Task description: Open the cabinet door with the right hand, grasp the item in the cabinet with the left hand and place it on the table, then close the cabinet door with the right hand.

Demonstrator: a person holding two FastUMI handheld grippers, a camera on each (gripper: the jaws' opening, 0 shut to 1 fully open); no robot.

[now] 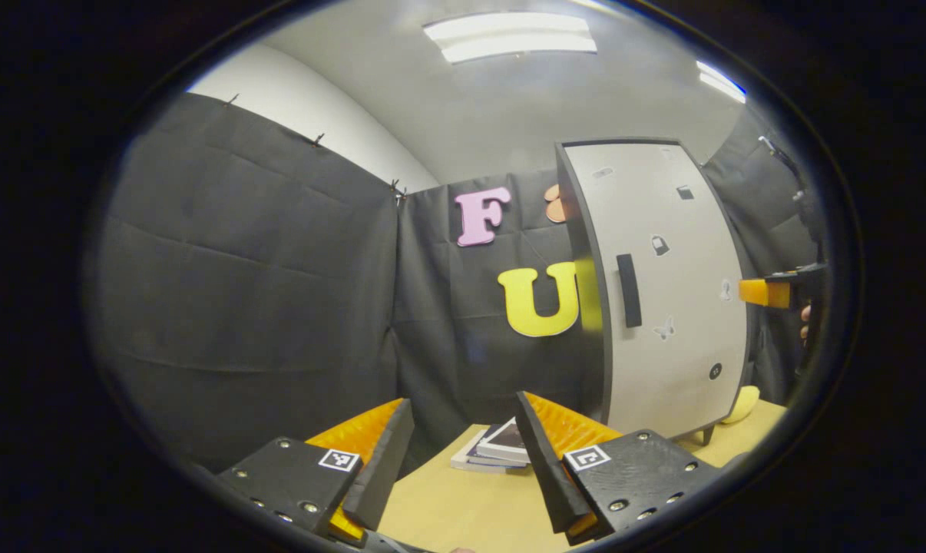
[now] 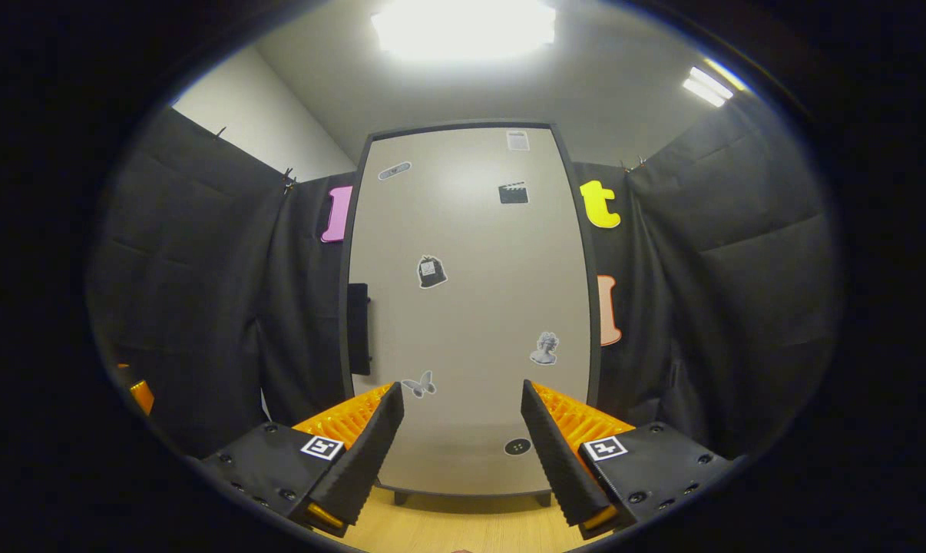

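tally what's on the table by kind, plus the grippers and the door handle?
Cabinet: 1
Door handle: 1
Stack of books: 1
Yellow item behind the cabinet, partly hidden, kind unclear: 1
Grippers: 2, the left gripper and the right gripper
Total: 6

Ahead of the right gripper [image 2: 463, 430] stands a smooth, matt cabinet door [image 2: 471, 307] – on a pale wood-look worktop [image 2: 448, 530] – flanked by creased cloth wall [image 2: 202, 307].

Black cloth walls [image 1: 240, 292] hang on the left and far side, a white wall [image 1: 302, 107] above them. Ceiling lights [image 1: 509, 36] glow over a wooden table [image 1: 471, 507].
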